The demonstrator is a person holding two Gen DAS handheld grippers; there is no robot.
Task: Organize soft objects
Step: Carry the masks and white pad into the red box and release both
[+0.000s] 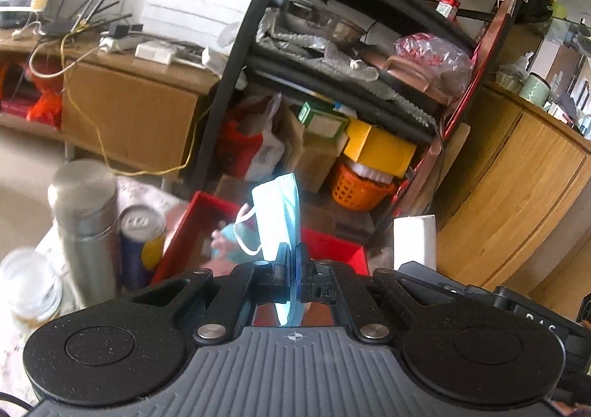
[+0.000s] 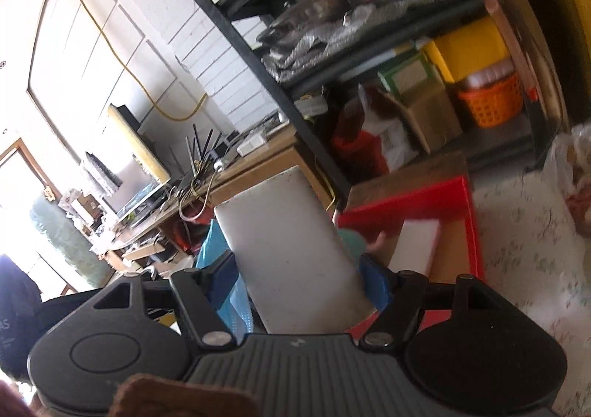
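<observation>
My left gripper point(image 1: 291, 261) is shut on a light blue face mask point(image 1: 277, 217), which stands up between the jaws above a red box point(image 1: 332, 245). A teal and pink soft item point(image 1: 221, 243) lies inside the box. My right gripper point(image 2: 299, 269) is shut on a white foam block point(image 2: 291, 250), held above the table beside the same red box point(image 2: 476, 232). A second white block point(image 2: 417, 243) lies in the box. The mask also shows in the right wrist view point(image 2: 236, 298), left of the block.
A steel flask point(image 1: 86, 221), a drink can point(image 1: 142, 243) and a glass jar point(image 1: 29, 284) stand left of the box on a floral tablecloth point(image 2: 524, 254). A black shelf unit point(image 1: 332, 84) with clutter and an orange basket point(image 1: 358, 191) is behind.
</observation>
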